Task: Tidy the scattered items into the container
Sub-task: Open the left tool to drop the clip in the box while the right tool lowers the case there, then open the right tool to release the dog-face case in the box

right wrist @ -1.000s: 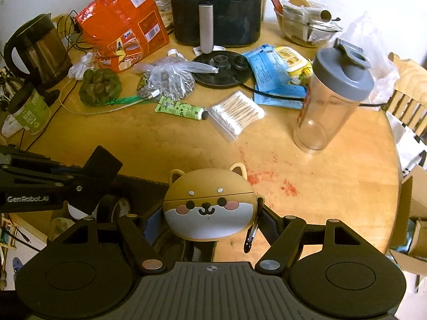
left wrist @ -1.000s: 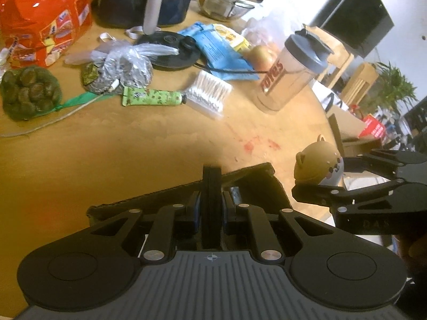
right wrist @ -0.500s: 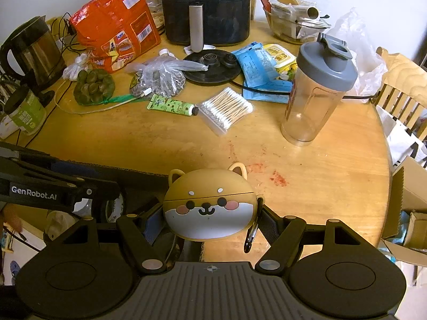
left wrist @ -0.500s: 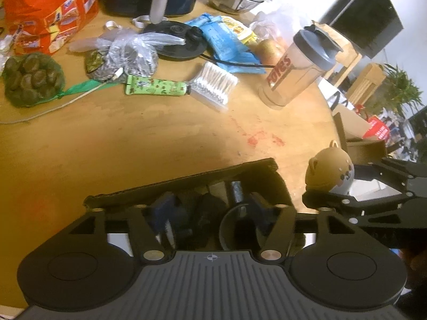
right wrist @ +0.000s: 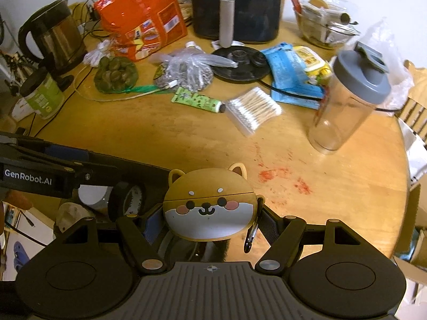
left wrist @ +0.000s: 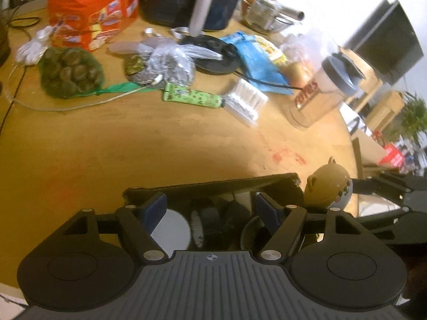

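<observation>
Your left gripper (left wrist: pixel 210 209) was pinched shut a second ago; its jaws have just been opening and now stand wide over the black fabric container (left wrist: pixel 213 186), nothing between the pads. Your right gripper (right wrist: pixel 210 222) clamps the tan-and-white dog-face case (right wrist: pixel 209 205), just beside the container's right end. Green tube (right wrist: pixel 197 100) and cotton-swab pack (right wrist: pixel 253 110) lie well beyond the container.

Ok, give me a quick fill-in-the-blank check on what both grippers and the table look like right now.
1. The right gripper is shut on a case shaped like a ____.
2. The left gripper hangs ____ over the black container.
3. The green tube lies on the table beside a pack of ____.

Missing words: dog; open; cotton swabs
</observation>
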Action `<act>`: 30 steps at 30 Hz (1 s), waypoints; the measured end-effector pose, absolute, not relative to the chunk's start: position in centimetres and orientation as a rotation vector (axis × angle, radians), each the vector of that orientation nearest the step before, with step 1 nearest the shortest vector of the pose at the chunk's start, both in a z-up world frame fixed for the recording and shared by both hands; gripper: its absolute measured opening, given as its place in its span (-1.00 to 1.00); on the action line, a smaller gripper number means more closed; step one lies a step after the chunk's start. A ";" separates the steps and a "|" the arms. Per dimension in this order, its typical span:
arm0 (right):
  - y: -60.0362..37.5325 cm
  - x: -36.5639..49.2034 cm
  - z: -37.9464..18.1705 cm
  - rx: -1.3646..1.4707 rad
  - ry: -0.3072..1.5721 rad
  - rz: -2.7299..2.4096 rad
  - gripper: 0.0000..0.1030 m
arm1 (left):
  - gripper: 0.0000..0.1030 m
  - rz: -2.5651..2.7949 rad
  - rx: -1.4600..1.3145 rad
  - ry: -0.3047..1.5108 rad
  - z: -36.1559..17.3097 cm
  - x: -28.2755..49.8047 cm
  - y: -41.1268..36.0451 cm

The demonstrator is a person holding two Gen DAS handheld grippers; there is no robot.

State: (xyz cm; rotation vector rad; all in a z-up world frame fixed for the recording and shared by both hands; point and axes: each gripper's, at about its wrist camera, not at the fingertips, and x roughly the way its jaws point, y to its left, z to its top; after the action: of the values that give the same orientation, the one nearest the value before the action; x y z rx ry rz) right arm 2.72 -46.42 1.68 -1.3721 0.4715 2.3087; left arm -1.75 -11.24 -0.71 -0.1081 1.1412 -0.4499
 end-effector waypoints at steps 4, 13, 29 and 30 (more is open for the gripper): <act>-46.9 1.9 1.5 -1.402 0.451 2.342 0.48 | 0.42 -0.409 -0.137 1.137 -0.7 -1.6 -10.3; -47.6 0.7 1.9 -1.422 0.339 2.392 0.89 | 0.42 -0.359 -0.176 1.130 -0.6 -1.3 -9.1; -46.2 0.3 1.4 -1.423 0.342 2.349 0.93 | 0.43 -0.322 -0.179 1.125 -0.2 -1.2 -8.6; -46.1 0.3 1.4 -1.422 0.345 2.351 0.93 | 0.42 -0.320 -0.180 1.125 -0.2 -1.1 -8.6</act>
State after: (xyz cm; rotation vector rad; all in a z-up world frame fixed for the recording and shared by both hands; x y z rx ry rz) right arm 0.28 -46.08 1.38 -1.4220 0.3450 2.3505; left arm -1.12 -8.58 -0.20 -0.1796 1.1249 -0.3200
